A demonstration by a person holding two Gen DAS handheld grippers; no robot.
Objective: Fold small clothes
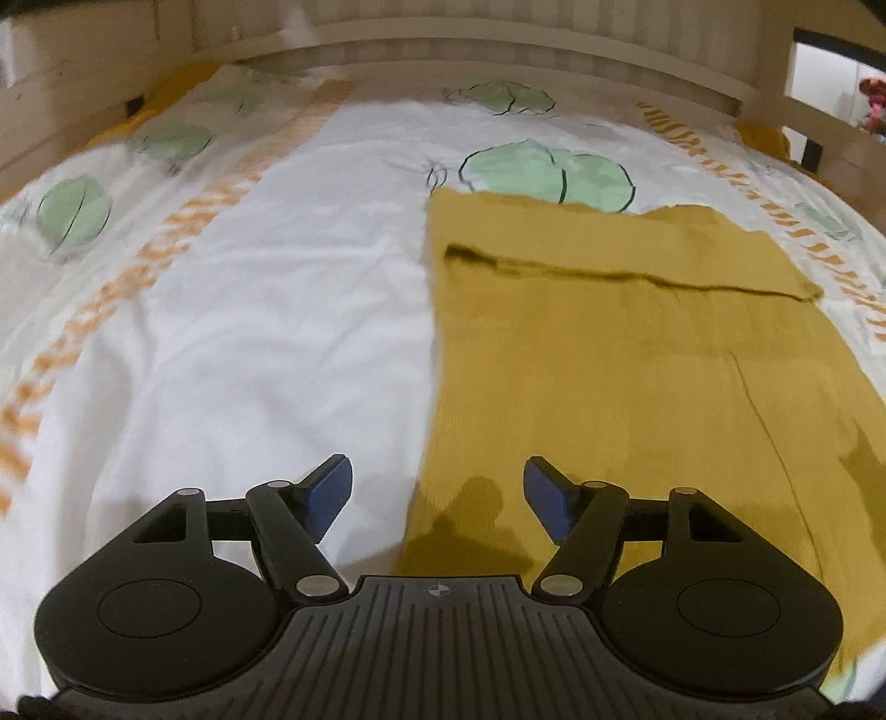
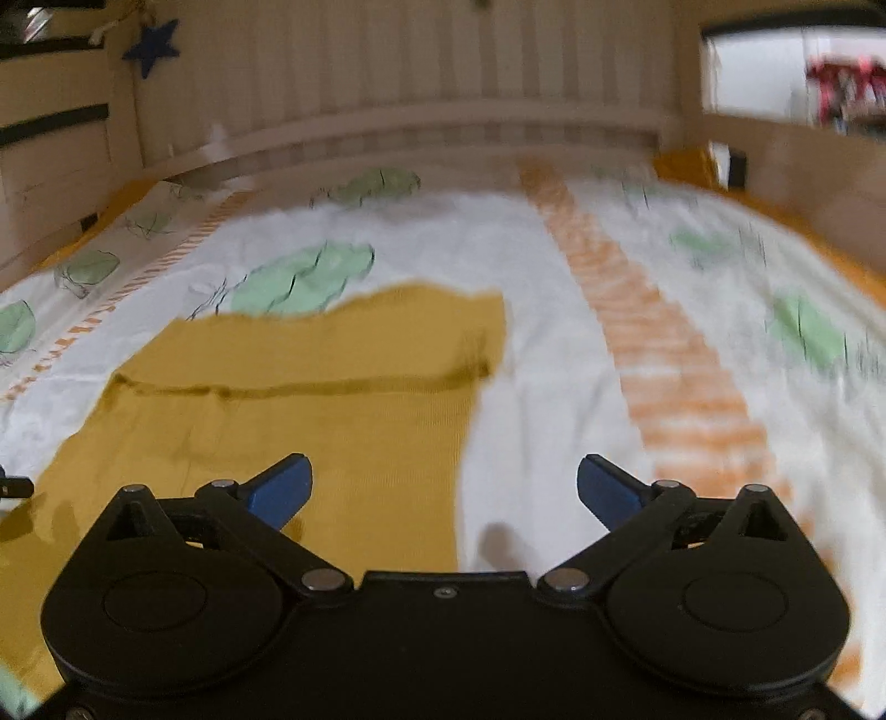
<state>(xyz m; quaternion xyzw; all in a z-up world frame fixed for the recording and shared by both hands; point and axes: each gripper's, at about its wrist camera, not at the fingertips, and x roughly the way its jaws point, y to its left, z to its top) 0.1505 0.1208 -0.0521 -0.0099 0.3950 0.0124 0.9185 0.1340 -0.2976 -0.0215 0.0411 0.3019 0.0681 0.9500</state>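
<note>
Printed bed sheet (image 1: 221, 332) carries the mustard garment (image 1: 637, 360), lying flat with its far end folded over. Left gripper (image 1: 437, 493) and right gripper (image 2: 443, 490) have fingers spread, empty (between folds, seemingly); next, pinch another edge.

White bedsheet (image 1: 232, 310) with green leaf prints (image 1: 545, 174) and orange striped bands (image 2: 659, 360) covers bed. Pale wooden slatted headboard (image 2: 398, 83) behind. Dark blue star (image 2: 152, 44) hangs upper left. Blurry pink-red item (image 1: 874, 105) far right.
</note>
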